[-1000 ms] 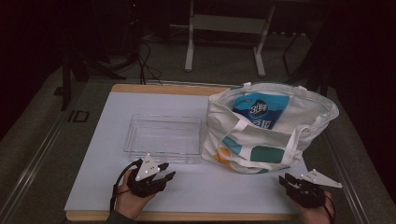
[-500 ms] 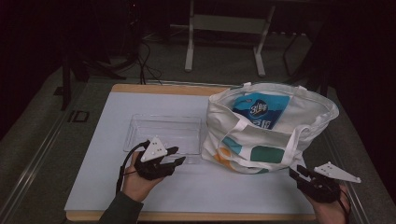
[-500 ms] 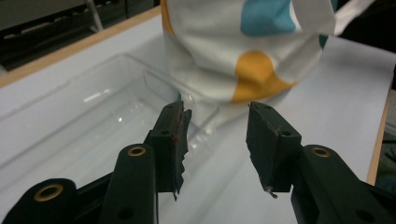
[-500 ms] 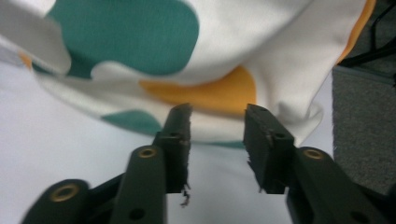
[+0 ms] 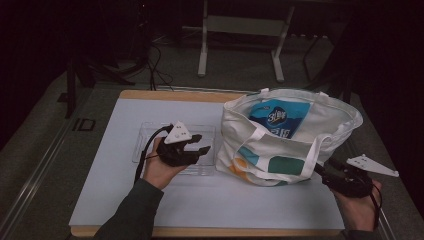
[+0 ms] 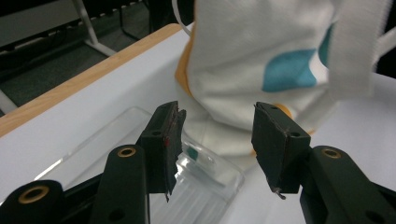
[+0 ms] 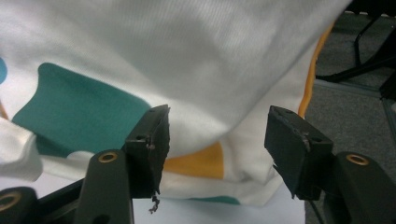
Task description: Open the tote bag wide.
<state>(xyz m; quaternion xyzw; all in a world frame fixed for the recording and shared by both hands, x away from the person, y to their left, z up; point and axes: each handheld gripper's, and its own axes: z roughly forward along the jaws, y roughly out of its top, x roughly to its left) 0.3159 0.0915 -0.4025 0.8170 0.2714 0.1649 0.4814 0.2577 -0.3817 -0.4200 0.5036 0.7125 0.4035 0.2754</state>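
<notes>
Toward the right half of the tabletop (image 5: 100,200), standing upright: a white cloth bag (image 5: 280,145) with teal and orange patches, mouth gaping open, a blue packet (image 5: 277,117) poking up inside it. Reaching almost to the right edge, and stopping short of the far edge.

Just left of the bag, lying flat near the middle of the tabletop: a clear plastic tray (image 5: 145,145), its right end close beside the bag's lower left corner.

Over the tray's near right part, hovering: the left gripper (image 5: 200,145), carried in the left hand (image 5: 160,170), jaws pointing at the bag. Jaws standing about half apart, having just been opening, gripping nothing; in the left gripper view (image 6: 217,144), only tray and bag cloth showing through the gap, well beyond the pads.

By the near right corner of the tabletop, hanging beside the bag's lower right corner: the right gripper (image 5: 322,170), held in the right hand (image 5: 357,205). Jaws wide apart, likewise just opening, closing on nothing; in the right gripper view (image 7: 217,140), bag cloth close ahead, no contact with either pad.
</notes>
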